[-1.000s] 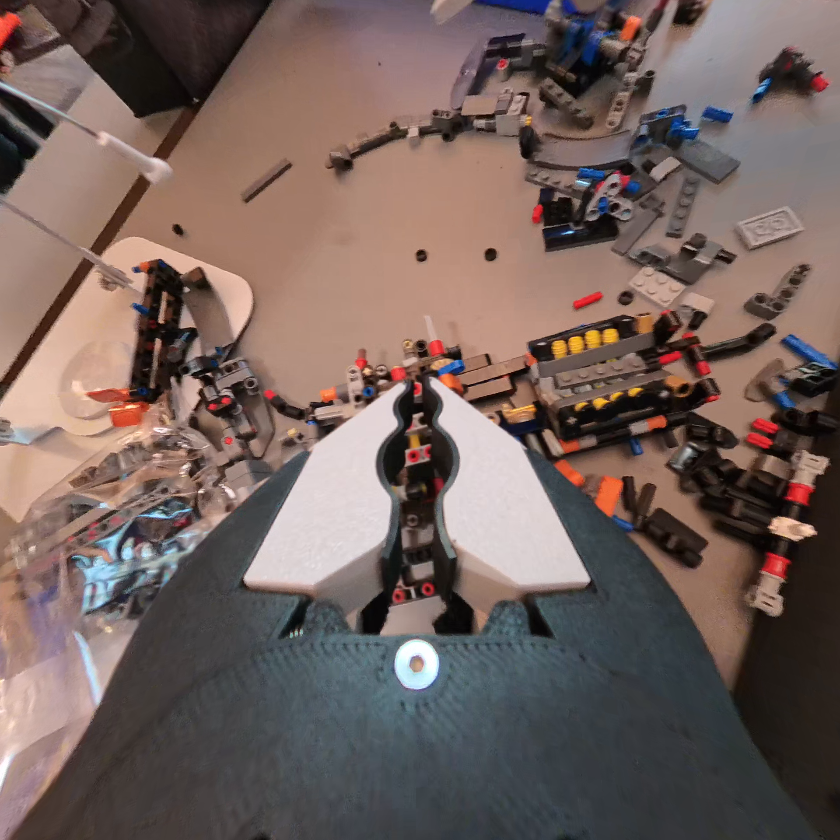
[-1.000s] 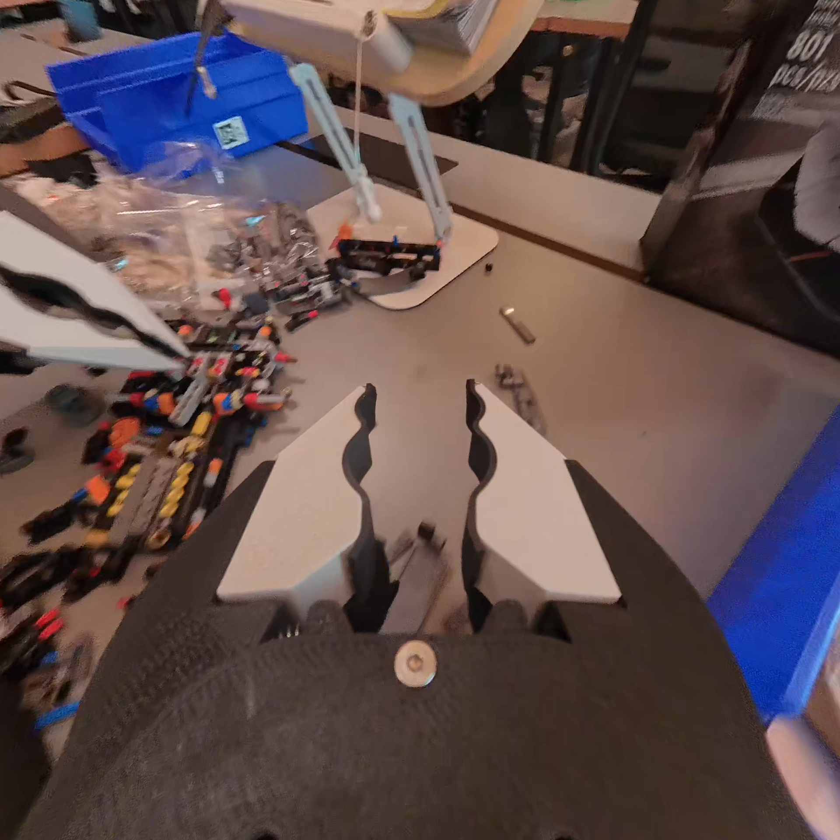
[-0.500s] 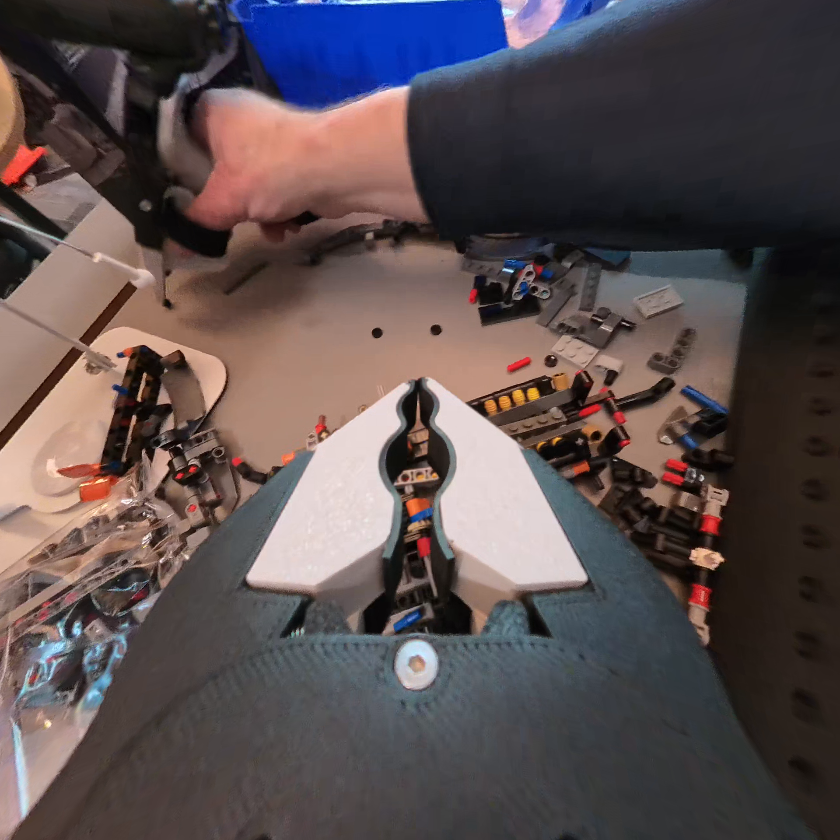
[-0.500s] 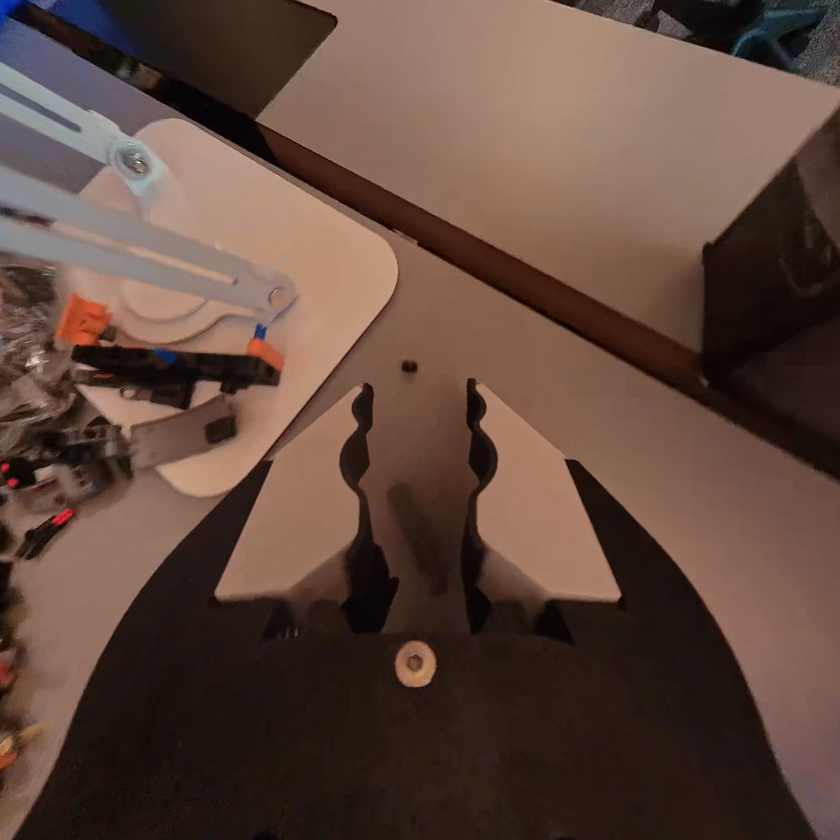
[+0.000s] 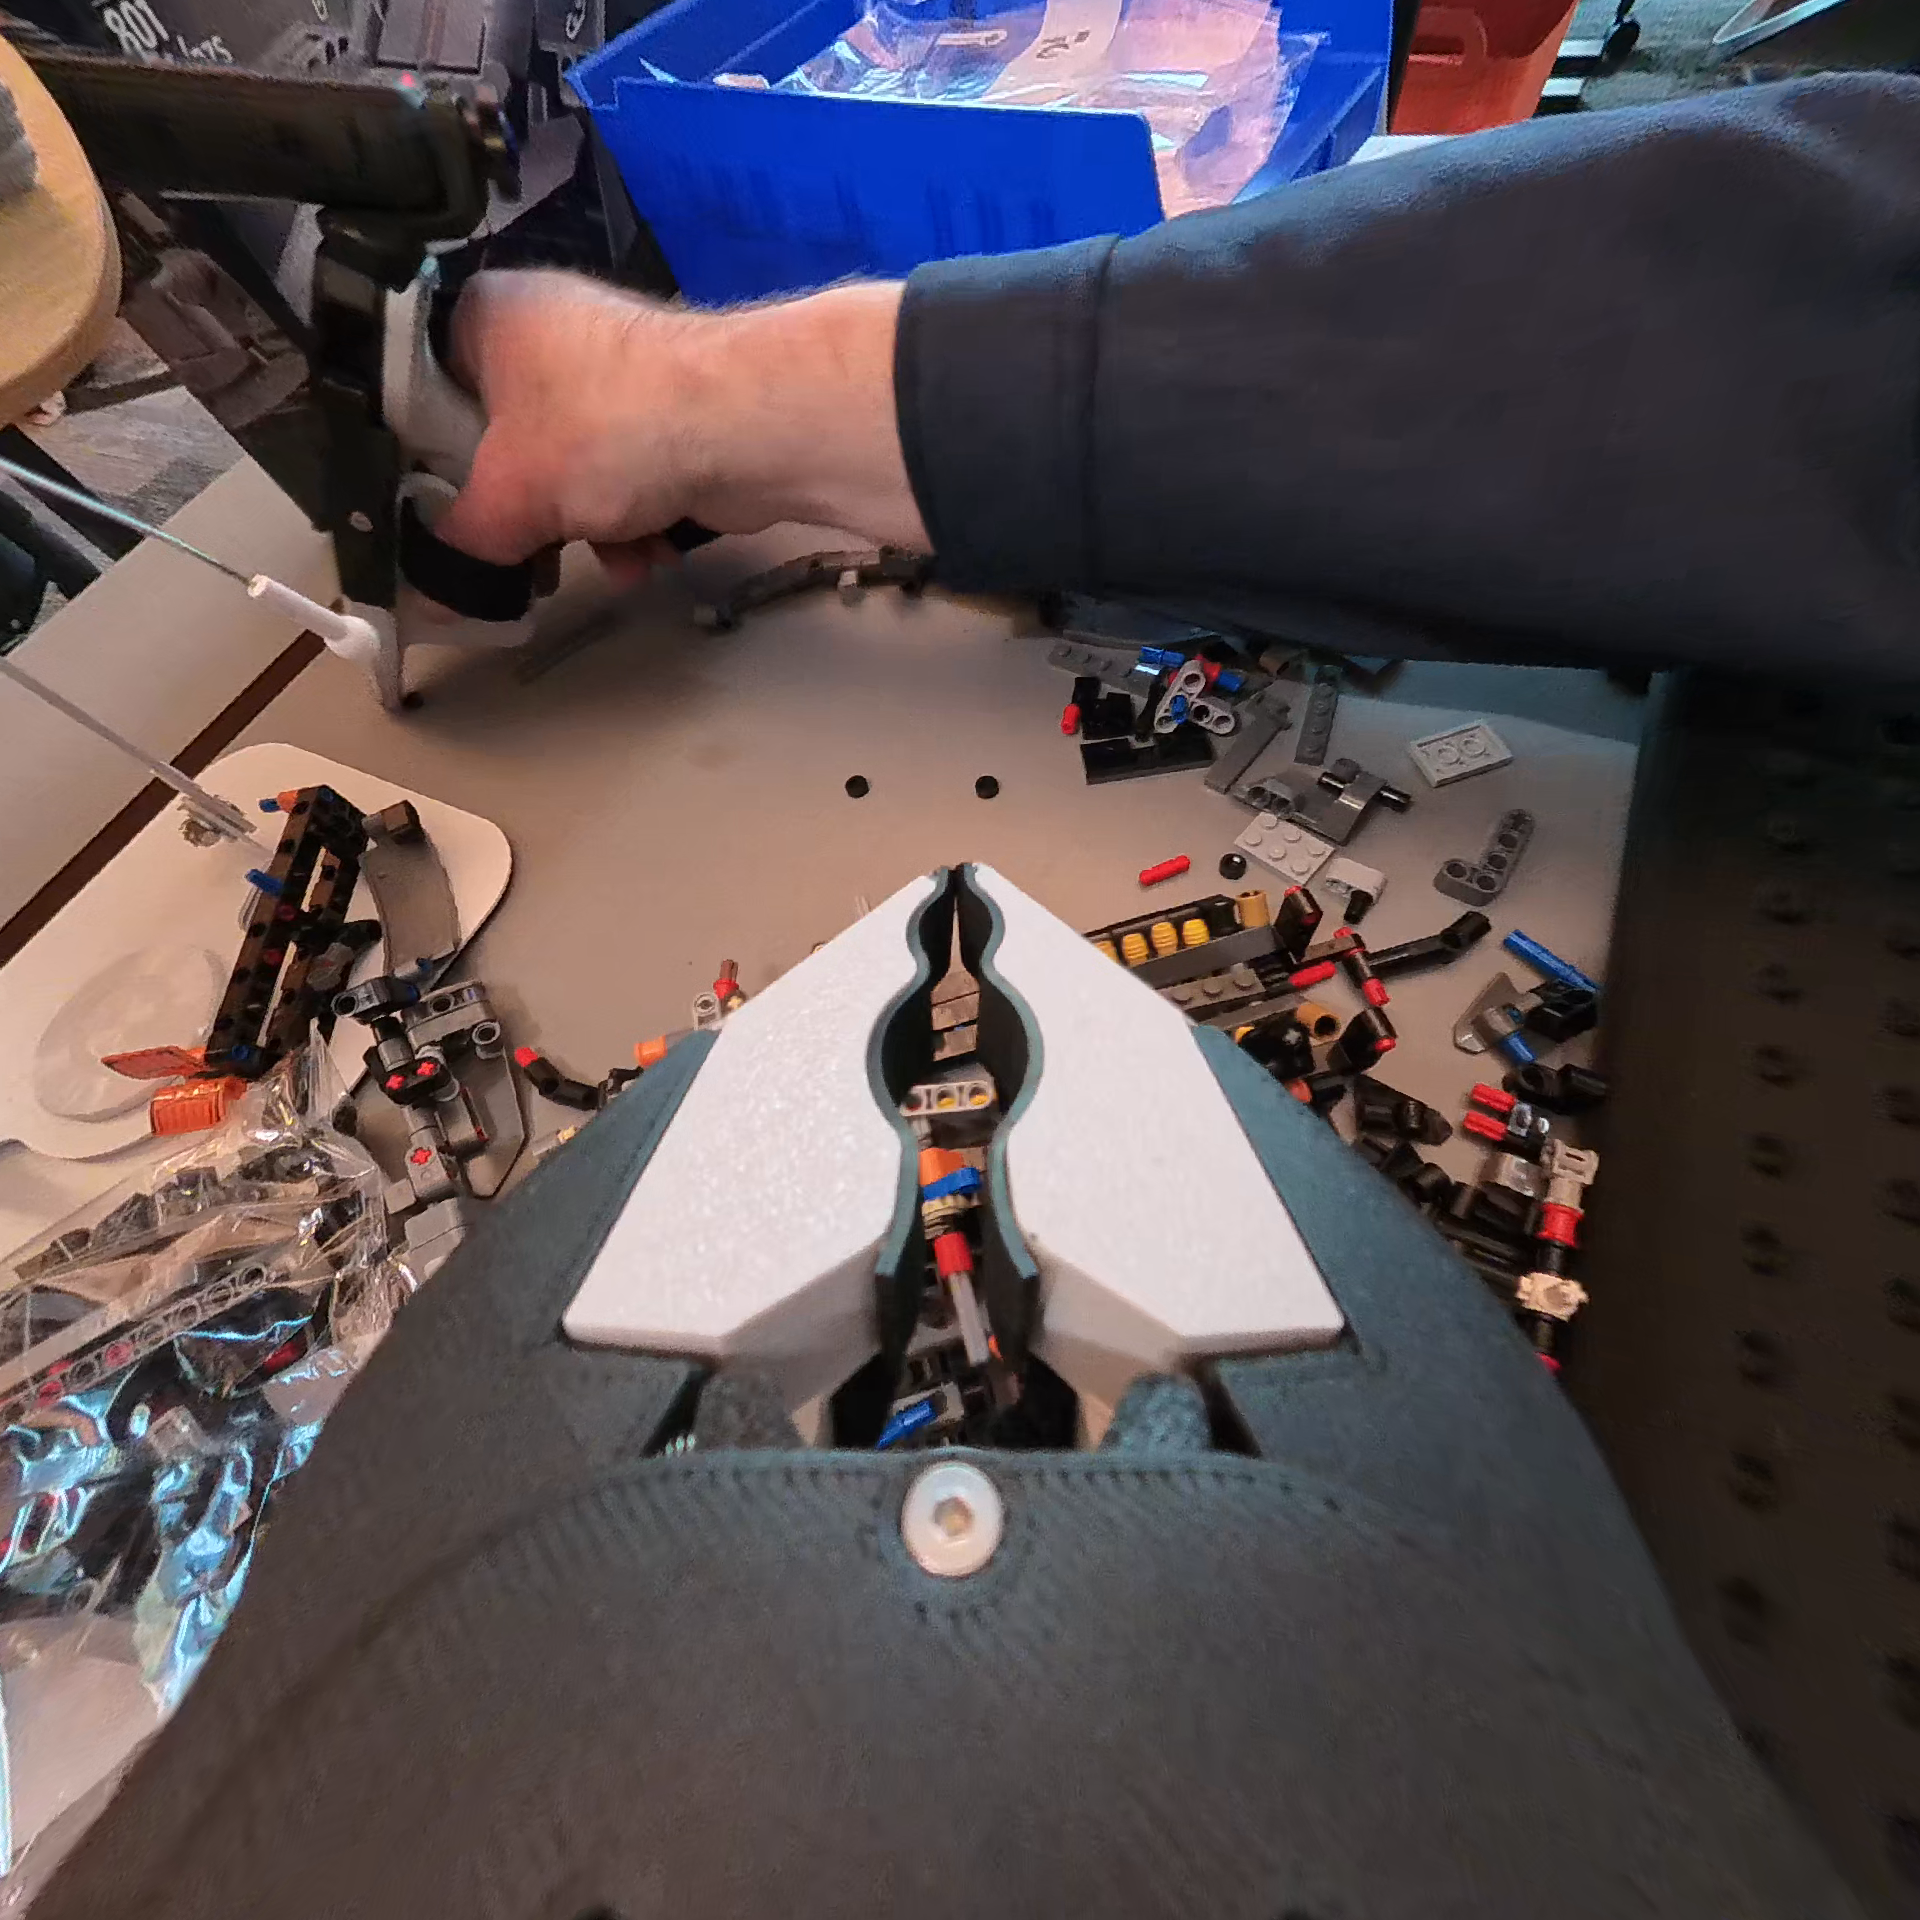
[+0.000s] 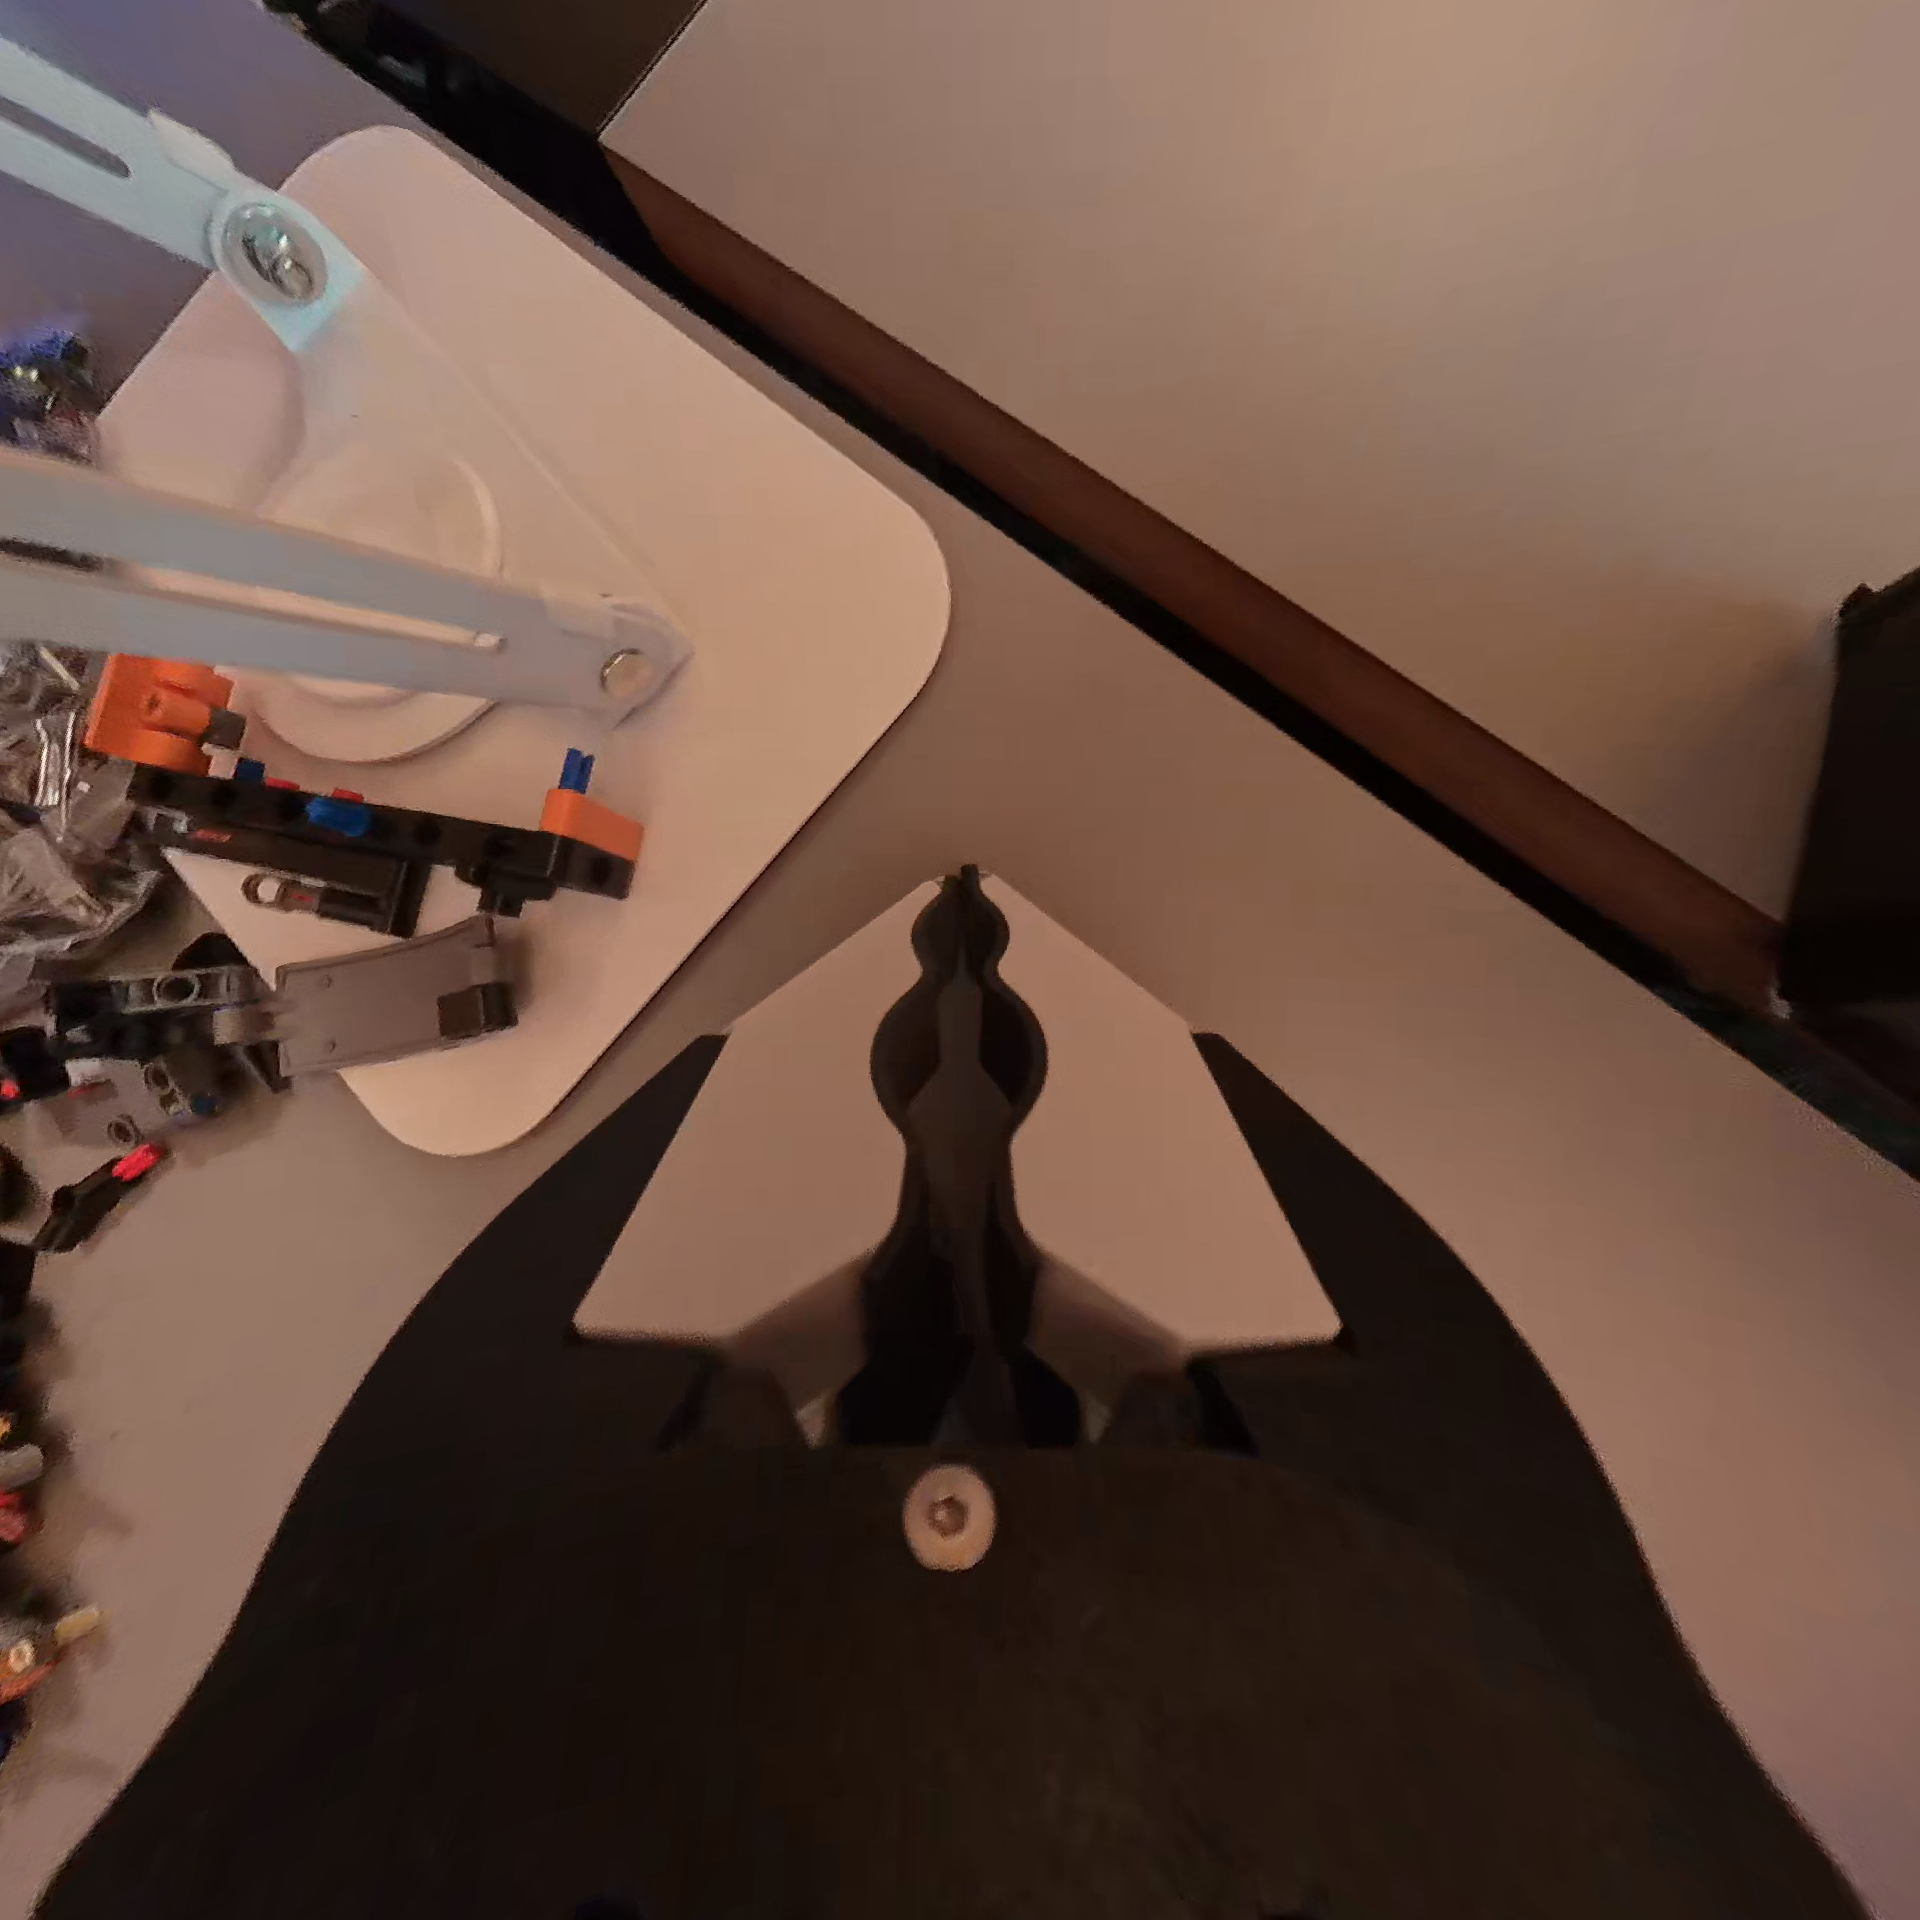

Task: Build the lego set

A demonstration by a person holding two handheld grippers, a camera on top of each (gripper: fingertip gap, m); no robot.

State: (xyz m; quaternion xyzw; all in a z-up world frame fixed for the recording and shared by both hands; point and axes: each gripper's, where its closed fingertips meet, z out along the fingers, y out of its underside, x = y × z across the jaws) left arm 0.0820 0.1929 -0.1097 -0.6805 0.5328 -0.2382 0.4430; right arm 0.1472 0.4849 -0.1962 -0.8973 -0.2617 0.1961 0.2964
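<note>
The left gripper [image 5: 957, 883] is closed above scattered lego pieces [image 5: 1236, 951], gripping nothing. The right gripper [image 6: 967, 883] pinches a thin dark piece [image 6: 961, 1039] at frame centre

The left gripper [image 5: 957, 873] hovers above the grey table [image 5: 675, 810], its jaws closed tip to tip. The right gripper [image 6: 968, 878], gripped by a hand [image 5: 623, 416] with a dark sleeve [image 5: 1403, 353], has closed jaws, tips down at that table.

A workshop or lab bench is suggested: loose lego parts [image 5: 1226, 956] are scattered over a grey desk [image 5: 707, 790], with a blue storage bin [image 5: 883, 177] at its far edge.
</note>
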